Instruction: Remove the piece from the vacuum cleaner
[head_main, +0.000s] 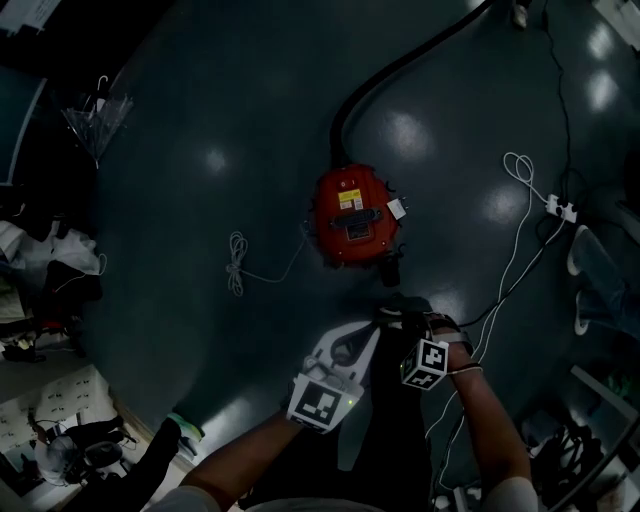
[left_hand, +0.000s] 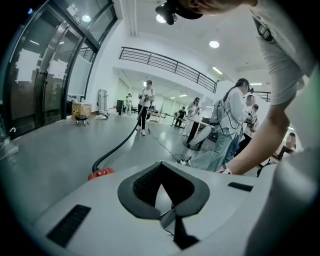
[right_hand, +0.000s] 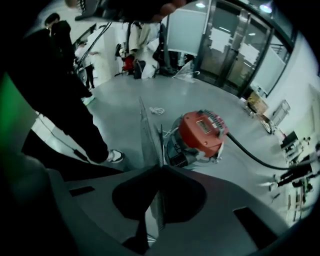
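A red vacuum cleaner (head_main: 350, 215) stands on the dark floor, its black hose (head_main: 400, 70) running off to the far side. My right gripper (head_main: 393, 313) hangs just in front of it, shut on a thin flat grey piece (right_hand: 149, 135) that sticks up edge-on from the jaws. In the right gripper view the vacuum cleaner (right_hand: 202, 131) lies just beyond the right gripper (right_hand: 161, 167), apart from the piece. My white left gripper (head_main: 373, 332) sits beside the right one, shut with nothing in it. The left gripper (left_hand: 161, 162) faces past the red vacuum cleaner (left_hand: 101, 173) and along the hose (left_hand: 117, 147).
A coiled white cord (head_main: 237, 265) lies left of the vacuum; a white cable with a power strip (head_main: 555, 208) lies to the right. Bags and clutter line the left edge. Several people (left_hand: 145, 102) stand far off. The person's shoe (right_hand: 114, 156) is close by.
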